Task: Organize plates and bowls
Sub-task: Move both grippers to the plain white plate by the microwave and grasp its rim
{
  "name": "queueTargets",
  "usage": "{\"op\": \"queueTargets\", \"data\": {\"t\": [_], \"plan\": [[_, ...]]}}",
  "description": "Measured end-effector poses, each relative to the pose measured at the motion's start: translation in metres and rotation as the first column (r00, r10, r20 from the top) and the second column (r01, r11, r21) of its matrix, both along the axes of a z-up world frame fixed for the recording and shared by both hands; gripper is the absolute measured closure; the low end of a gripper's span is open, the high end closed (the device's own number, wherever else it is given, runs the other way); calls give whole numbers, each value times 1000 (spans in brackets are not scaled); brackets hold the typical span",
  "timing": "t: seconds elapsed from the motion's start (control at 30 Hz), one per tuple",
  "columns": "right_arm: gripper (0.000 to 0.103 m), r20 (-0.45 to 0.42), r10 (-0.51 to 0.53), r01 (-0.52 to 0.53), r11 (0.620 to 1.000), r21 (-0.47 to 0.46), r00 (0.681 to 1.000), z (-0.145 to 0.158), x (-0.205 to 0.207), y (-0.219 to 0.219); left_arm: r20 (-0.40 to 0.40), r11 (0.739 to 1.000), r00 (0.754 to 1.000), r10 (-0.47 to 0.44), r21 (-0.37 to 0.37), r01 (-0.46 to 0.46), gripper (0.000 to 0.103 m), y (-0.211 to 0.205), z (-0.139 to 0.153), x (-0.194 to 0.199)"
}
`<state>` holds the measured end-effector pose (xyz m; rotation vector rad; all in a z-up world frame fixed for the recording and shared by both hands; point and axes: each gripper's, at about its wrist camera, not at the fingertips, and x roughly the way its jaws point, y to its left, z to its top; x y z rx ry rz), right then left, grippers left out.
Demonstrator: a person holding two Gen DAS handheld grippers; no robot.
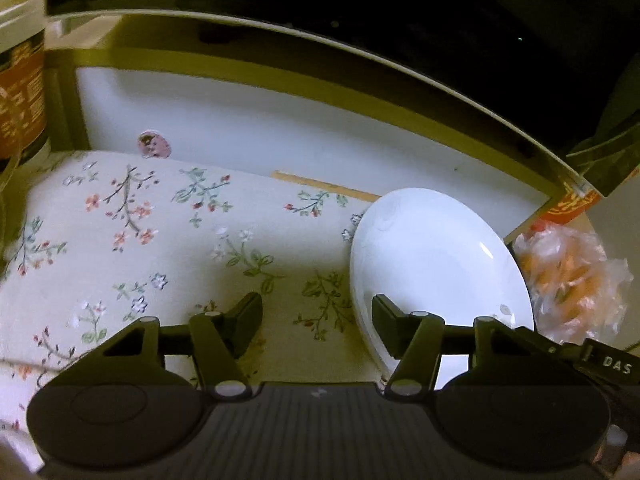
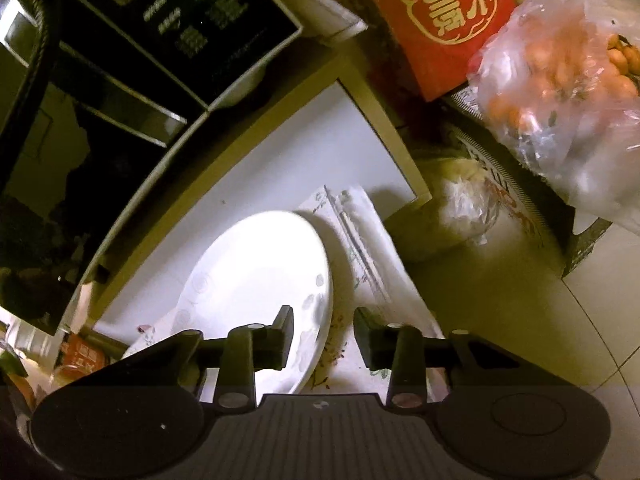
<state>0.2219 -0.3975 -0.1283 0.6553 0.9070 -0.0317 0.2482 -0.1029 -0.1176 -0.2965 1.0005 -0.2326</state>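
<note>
Between the two grippers sits the plate (image 1: 436,264), a white one with faint grey round motifs near the rim, lying flat on the floral cloth (image 1: 140,232) that covers the worktop. It's at the right end of the cloth, close to the white panel (image 1: 240,120) at the far side, with a bag of oranges (image 1: 576,276) just past its right edge.

So here's the bit that matters. From the left gripper (image 1: 316,322), the plate is off to the right: its right finger is over the plate's near-left rim and its left finger is over bare cloth, so the rim runs through the gap. From the right gripper (image 2: 323,336) it's mirrored: the left finger hangs over the plate's inside, the right finger over cloth, and the plate's right rim passes between them. Both sets of fingers are apart, the right pair narrower than the left, and I don't see either pair pressing on the rim yet. Whether the fingertips touch the plate, can't tell from these angles.

Being round, the plate has no long axis to line up on. My guess is each gripper pinches its own side of the rim, and the right one looks closer to doing that. Nothing's lifted so far as I can judge.
</note>
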Motion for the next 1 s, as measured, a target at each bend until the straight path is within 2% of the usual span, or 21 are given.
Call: {"op": "queueTargets", "data": {"t": [0.03,0.1,0.17,0.23,0.27,0.37,0.5,1.0], "plan": [[76,-2,6,-6,1000,-2,1000,-2,1,2,-4,1000,1000,-3,-14,3,58,0,0,1],[81,-3,15,-15,1000,-12,1000,-3,3,6,-8,999,1000,-4,-32,4,64,-1,-2,2],[85,-5,22,-22,999,-27,1000,-3,5,10,1,1000,1000,-19,-24,19,74,-5,-3,2],[91,-13,16,-16,999,-42,1000,-5,6,12,4,998,999,-38,-58,38,93,-7,-4,1],[93,-15,13,-14,999,-48,1000,-6,5,12,4,997,999,-42,-72,42,95,-8,-4,1],[93,-15,12,-13,998,-64,1000,-5,5,14,25,999,999,-48,-19,49,95,-15,-1,0],[93,-18,9,-10,997,-73,1000,-2,5,16,8,999,1000,-24,-43,24,95,-12,2,0],[92,18,-8,9,1000,-28,1000,21,-2,13,51,999,999,-18,-30,20,95,-11,34,-15]]}}
